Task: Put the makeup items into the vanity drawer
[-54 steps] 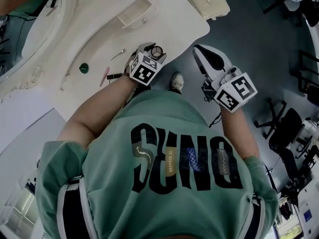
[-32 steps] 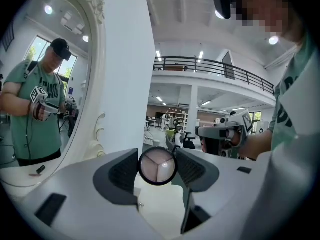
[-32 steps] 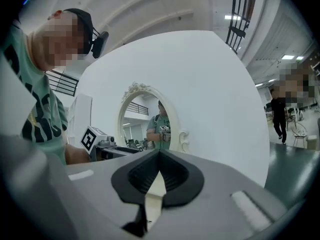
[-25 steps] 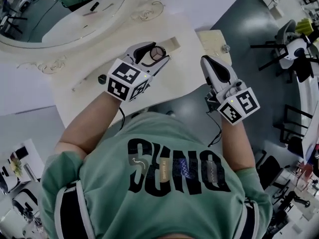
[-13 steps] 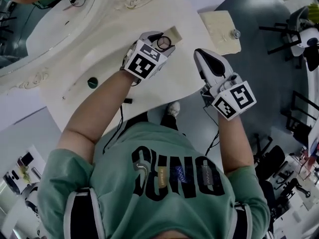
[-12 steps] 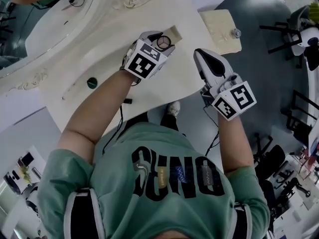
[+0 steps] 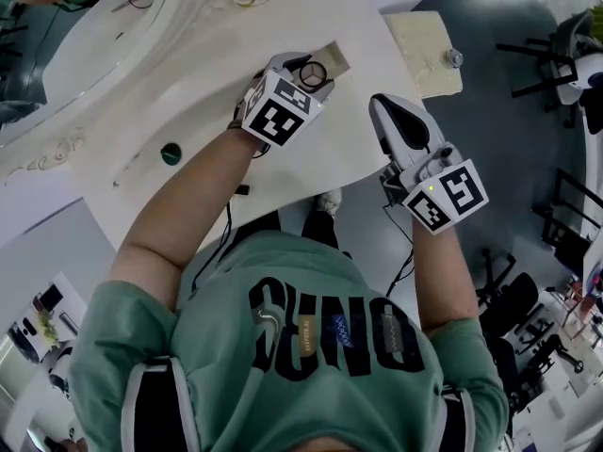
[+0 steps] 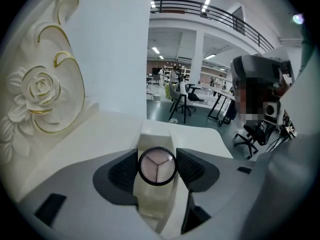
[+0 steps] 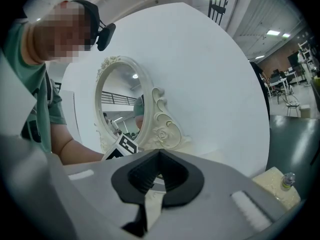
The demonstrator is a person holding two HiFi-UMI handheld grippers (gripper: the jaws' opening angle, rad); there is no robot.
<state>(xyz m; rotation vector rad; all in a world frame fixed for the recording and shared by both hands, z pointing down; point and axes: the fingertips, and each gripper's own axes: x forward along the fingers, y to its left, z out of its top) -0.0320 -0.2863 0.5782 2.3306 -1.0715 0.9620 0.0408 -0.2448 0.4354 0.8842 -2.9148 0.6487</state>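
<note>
- Cream-white worktop (image 7: 221, 102) of a vanity fills the upper left of the head view, with a round mirror (image 7: 71, 50) in a carved frame along its far side.
- We see the left hand-held gripper (image 7: 316, 70) reaching over the worktop, its marker cube facing up.
- In the left gripper view, the left hand-held gripper (image 8: 157, 166) is clamped on a small round makeup pot (image 8: 157, 166). One dark pad presses each side of it.
- The makeup pot (image 7: 314, 73) has a black rim and a pale pink face split into three wedges.
- A small open drawer (image 7: 334, 59) lies right at the jaw tips. In the left gripper view the drawer (image 8: 152, 206) runs as a cream channel beneath the pot. We cannot tell whether the pot touches it.
- A carved rose (image 8: 42, 86) with gold trim stands at the left of that view.
- The right hand-held gripper (image 7: 384, 111) hangs past the worktop's front edge, over grey floor, well apart from the drawer.
- In its own view the right hand-held gripper (image 9: 159, 156) has its jaws closed together and holds nothing. The mirror (image 9: 120, 109) shows beyond them.
- A small dark green disc (image 7: 170, 153) lies on the worktop, to the left of the left arm.
- A cream stool (image 7: 419, 36) stands to the right of the worktop with a small bottle (image 7: 453, 58) on it.
- The person's green shirt (image 7: 311, 347) fills the lower half.
</note>
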